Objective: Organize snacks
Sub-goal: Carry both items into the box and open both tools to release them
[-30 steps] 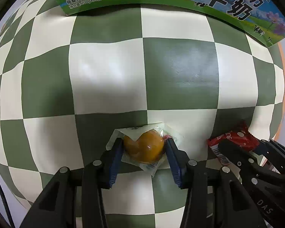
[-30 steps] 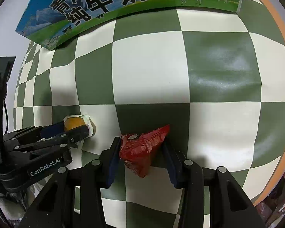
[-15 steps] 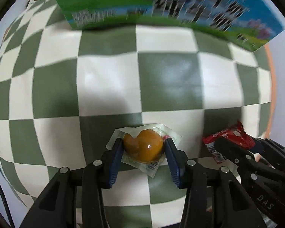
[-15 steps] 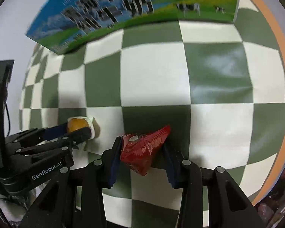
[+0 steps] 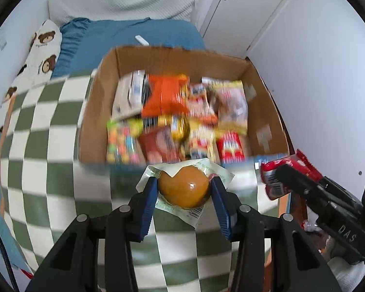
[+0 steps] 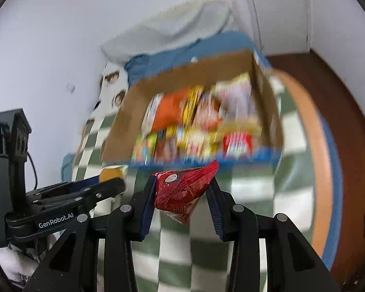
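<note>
My left gripper (image 5: pixel 184 189) is shut on an orange round snack in a clear wrapper (image 5: pixel 184 187), held in the air above the checked cloth. My right gripper (image 6: pixel 183 191) is shut on a red foil snack packet (image 6: pixel 182 192). Each gripper shows in the other's view: the right gripper (image 5: pixel 277 175) with the red packet (image 5: pixel 273 170) at the left view's right edge, the left gripper (image 6: pixel 114 182) with the orange snack (image 6: pixel 108 174) at the right view's left. Ahead stands an open cardboard box (image 5: pixel 95 112) (image 6: pixel 120 126) holding several bright snack packets, blurred.
The box rests on a green and white checked cloth (image 5: pixel 46 131) over a bed. A blue pillow (image 5: pixel 133 36), a bear-print pillow (image 5: pixel 41 53) and a white wall with a door (image 5: pixel 243 4) lie beyond. An orange and blue bed edge (image 6: pixel 316 131) and brown floor (image 6: pixel 352 146) are at right.
Both grippers have risen from the cloth with their snacks and tipped up. The milk carton's side has given way to a view into the open box and the room behind.
</note>
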### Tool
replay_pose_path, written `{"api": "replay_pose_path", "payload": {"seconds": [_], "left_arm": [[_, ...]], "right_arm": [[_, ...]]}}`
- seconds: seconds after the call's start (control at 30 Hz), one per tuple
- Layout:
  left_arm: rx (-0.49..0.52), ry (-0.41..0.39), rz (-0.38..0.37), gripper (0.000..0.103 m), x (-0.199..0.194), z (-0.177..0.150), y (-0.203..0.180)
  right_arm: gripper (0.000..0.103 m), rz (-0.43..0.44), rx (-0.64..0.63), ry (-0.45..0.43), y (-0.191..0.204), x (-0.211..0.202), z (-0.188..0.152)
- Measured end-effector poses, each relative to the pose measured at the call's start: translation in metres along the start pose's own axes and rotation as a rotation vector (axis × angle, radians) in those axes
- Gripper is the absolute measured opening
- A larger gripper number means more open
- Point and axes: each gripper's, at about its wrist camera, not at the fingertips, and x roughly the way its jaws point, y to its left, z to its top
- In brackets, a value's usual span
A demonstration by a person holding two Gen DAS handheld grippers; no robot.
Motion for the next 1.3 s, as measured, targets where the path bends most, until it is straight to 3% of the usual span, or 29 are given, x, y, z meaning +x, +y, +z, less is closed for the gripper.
{"api": "replay_pose_path", "payload": {"seconds": [0.13, 0.4, 0.5, 0.53, 0.57, 0.6, 0.67, 0.7, 0.8, 1.0, 1.3], "left_arm": [[-0.003, 0.037, 0.055, 0.042, 0.026, 0.032, 0.012], [-0.052, 0.187, 0.105, 0.042, 0.087, 0.050, 0.037], [-0.054, 0.212, 0.118, 0.042, 0.095, 0.052, 0.039], [-0.052, 0.219, 0.123, 0.044, 0.097, 0.054, 0.039], [-0.054, 0.221, 0.129, 0.051, 0.098, 0.054, 0.040], [-0.057, 0.220, 0.137, 0.056, 0.099, 0.054, 0.041], [-0.053, 0.213, 0.157, 0.087, 0.100, 0.055, 0.042], [-0.053, 0.208, 0.173, 0.095, 0.100, 0.055, 0.043], [-0.028, 0.181, 0.214, 0.096, 0.097, 0.054, 0.041], [-0.034, 0.156, 0.219, 0.097, 0.092, 0.050, 0.042], [-0.024, 0.016, 0.225, 0.097, 0.047, 0.037, 0.033]], "right_arm": [[0.043, -0.031, 0.013, 0.013, -0.012, 0.020, 0.043], [0.050, -0.079, 0.102, 0.223, -0.039, 0.094, 0.078], [0.074, -0.139, 0.080, 0.254, -0.037, 0.103, 0.080], [0.085, -0.154, 0.075, 0.263, -0.038, 0.106, 0.082], [0.090, -0.170, 0.067, 0.266, -0.039, 0.108, 0.084], [0.091, -0.190, 0.055, 0.268, -0.039, 0.109, 0.084], [0.097, -0.232, 0.031, 0.278, -0.038, 0.110, 0.084], [0.098, -0.254, 0.021, 0.281, -0.038, 0.111, 0.084], [0.099, -0.305, -0.012, 0.278, -0.037, 0.112, 0.082], [0.099, -0.328, -0.021, 0.268, -0.037, 0.112, 0.078], [0.099, -0.326, -0.038, 0.173, -0.024, 0.078, 0.070]]}}
